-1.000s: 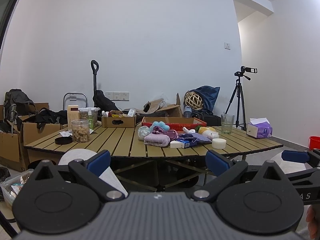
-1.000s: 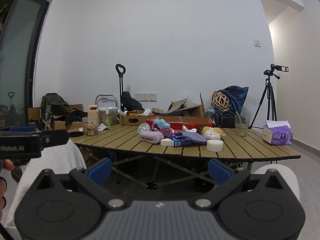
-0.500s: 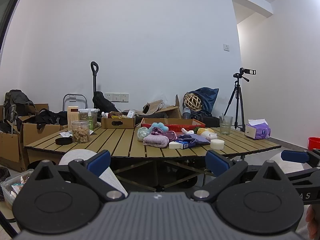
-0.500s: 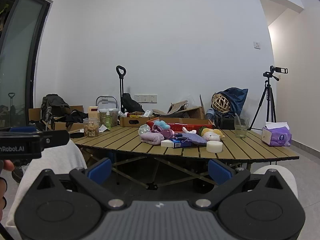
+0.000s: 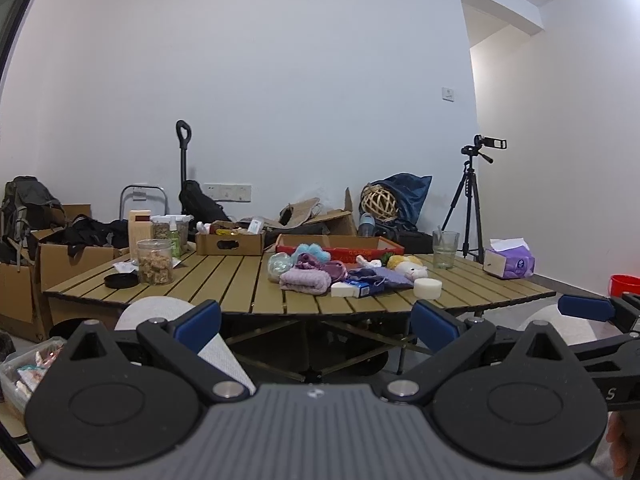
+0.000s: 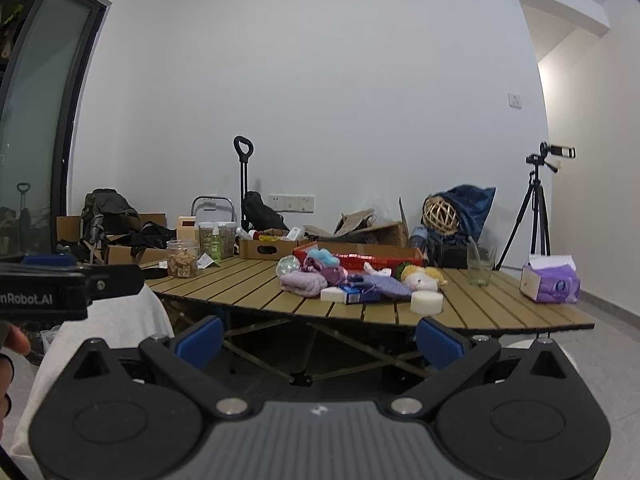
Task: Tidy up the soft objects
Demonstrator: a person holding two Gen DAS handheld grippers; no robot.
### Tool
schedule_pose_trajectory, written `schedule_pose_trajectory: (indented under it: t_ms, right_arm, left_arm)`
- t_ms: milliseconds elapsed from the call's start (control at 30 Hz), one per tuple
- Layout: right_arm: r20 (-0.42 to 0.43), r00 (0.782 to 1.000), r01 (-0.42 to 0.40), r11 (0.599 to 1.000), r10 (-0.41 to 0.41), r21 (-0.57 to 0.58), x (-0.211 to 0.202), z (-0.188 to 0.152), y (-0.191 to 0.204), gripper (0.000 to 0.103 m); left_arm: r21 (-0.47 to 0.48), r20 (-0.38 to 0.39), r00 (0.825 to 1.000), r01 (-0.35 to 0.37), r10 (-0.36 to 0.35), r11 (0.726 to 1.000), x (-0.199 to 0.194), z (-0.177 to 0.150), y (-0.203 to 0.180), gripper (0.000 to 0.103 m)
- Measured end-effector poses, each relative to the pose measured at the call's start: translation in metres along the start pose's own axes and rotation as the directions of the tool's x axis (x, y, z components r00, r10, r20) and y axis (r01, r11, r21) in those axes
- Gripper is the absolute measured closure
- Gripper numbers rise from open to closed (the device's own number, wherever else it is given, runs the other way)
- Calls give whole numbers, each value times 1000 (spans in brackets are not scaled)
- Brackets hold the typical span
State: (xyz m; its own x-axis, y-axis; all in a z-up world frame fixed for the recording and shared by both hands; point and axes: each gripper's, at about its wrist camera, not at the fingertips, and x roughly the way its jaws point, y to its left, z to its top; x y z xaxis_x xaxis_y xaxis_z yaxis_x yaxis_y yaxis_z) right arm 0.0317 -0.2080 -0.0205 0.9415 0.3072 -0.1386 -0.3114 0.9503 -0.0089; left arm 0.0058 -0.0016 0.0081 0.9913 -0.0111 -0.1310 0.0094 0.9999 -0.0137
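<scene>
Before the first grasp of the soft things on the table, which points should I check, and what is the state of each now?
1. Left gripper open and holding nothing: ok.
2. Right gripper open and holding nothing: ok.
3. Soft things in view: ok; the folded lilac towel and the yellow plush toy lie in the pile in the middle of the table.
4. Grippers near enough to grasp: not ok; both hang in front of the table's near edge, below its top.
5. Place to put the things: cannot tell; the red box stands behind the pile, its inside hidden.
6. Fragile things apart from the pile: ok; the drinking glass stands to its right.
</scene>
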Motion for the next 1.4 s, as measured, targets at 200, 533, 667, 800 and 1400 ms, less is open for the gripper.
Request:
schedule_pose_trajectory:
  t_ms: [200, 533, 667, 800, 1400]
  right_arm:
    - [40, 999, 0, 1000, 1, -23, 25, 15, -3, 0]
    - [-34, 999, 8, 1000, -7, 27, 146, 34, -38, 0]
    - [-70, 997, 29, 997, -24, 65, 211, 42, -65, 0]
    - [-141, 990, 9, 990, 12, 143, 279, 46, -87, 3]
    - [-385, 887, -163, 953, 254, 254, 484, 34, -43, 55]
  left_arm:
    - [14, 5, 1000, 5, -5, 1000, 29, 15, 3, 0]
    - [-9, -101, 993, -60, 59, 998, 162, 23, 33, 0]
    - [-6, -119, 992, -38, 37, 999, 230, 31, 38, 0]
    - [-21, -174, 985, -14, 10, 1000, 303, 36, 42, 0]
    - [-455, -401, 852, 133, -336, 880, 492, -3, 136, 77]
